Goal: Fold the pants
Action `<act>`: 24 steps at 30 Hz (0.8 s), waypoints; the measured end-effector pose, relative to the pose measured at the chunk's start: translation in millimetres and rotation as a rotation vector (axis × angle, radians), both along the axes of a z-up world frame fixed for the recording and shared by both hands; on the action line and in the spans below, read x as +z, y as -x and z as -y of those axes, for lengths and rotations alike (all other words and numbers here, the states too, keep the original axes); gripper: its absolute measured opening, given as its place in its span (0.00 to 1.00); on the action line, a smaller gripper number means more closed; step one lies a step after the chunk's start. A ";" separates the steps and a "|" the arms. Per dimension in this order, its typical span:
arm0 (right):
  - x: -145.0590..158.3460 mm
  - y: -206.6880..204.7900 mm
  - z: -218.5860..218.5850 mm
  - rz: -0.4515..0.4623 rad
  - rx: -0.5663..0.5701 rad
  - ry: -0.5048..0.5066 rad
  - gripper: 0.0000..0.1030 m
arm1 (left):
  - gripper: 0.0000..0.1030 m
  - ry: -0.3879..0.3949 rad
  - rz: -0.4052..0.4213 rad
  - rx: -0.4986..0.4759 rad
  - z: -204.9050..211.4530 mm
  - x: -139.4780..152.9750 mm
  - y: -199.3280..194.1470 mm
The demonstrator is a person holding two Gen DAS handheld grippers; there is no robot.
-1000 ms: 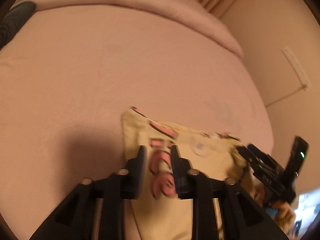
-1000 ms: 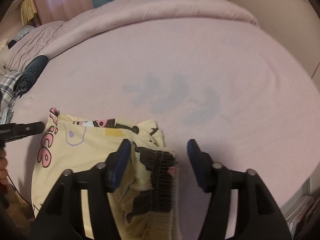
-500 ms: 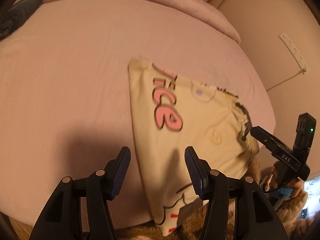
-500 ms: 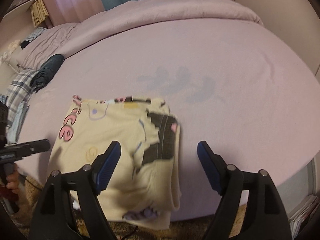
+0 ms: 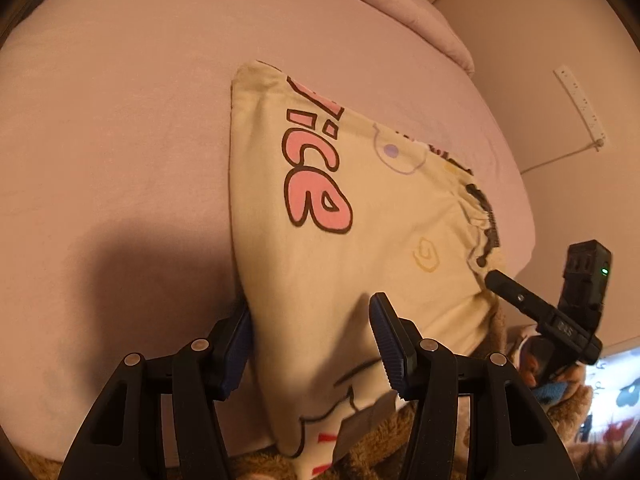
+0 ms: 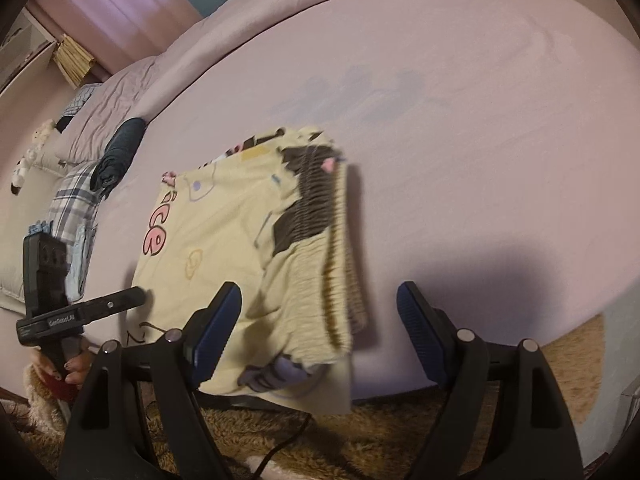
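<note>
A wide bed under a smooth pale pink-lilac sheet (image 6: 460, 128) fills both views, with pink curtains (image 6: 100, 12) behind it, a beige wall carrying a white power strip (image 5: 580, 108), and shaggy brown carpet (image 6: 360, 440) below. On the bed's left side lie a plaid cloth (image 6: 72, 204) and a dark rolled garment (image 6: 120, 152). The folded pale-yellow cartoon-print pants (image 5: 360, 240) lie at the near edge of the bed, their lower part hanging over it, black-and-yellow elastic waistband to the right. The left gripper (image 5: 312, 344) has its blue-padded fingers spread, straddling the pants' near left edge. The right gripper (image 6: 320, 332) is wide apart, holding nothing, hovering by the waistband.
</note>
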State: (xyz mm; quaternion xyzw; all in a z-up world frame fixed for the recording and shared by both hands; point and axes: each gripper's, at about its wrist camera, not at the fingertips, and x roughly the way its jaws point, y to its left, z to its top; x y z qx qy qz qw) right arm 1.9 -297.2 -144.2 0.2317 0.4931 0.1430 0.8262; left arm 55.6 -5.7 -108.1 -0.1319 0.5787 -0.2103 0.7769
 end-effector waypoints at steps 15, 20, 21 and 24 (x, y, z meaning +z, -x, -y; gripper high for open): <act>-12.9 -47.3 -31.0 0.008 0.150 -0.183 0.79 | 0.53 0.004 0.028 -0.070 20.6 -2.1 -30.2; -16.6 -44.7 -34.0 0.002 0.151 -0.241 0.50 | 0.30 -0.074 0.081 -0.064 29.4 0.9 -19.0; -17.9 -42.4 -33.9 -0.001 0.150 -0.239 0.46 | 0.24 -0.049 0.060 -0.053 28.5 0.6 -17.5; -15.1 -34.3 -34.5 0.002 0.134 -0.196 0.32 | 0.18 -0.013 0.037 -0.032 24.4 1.5 -17.0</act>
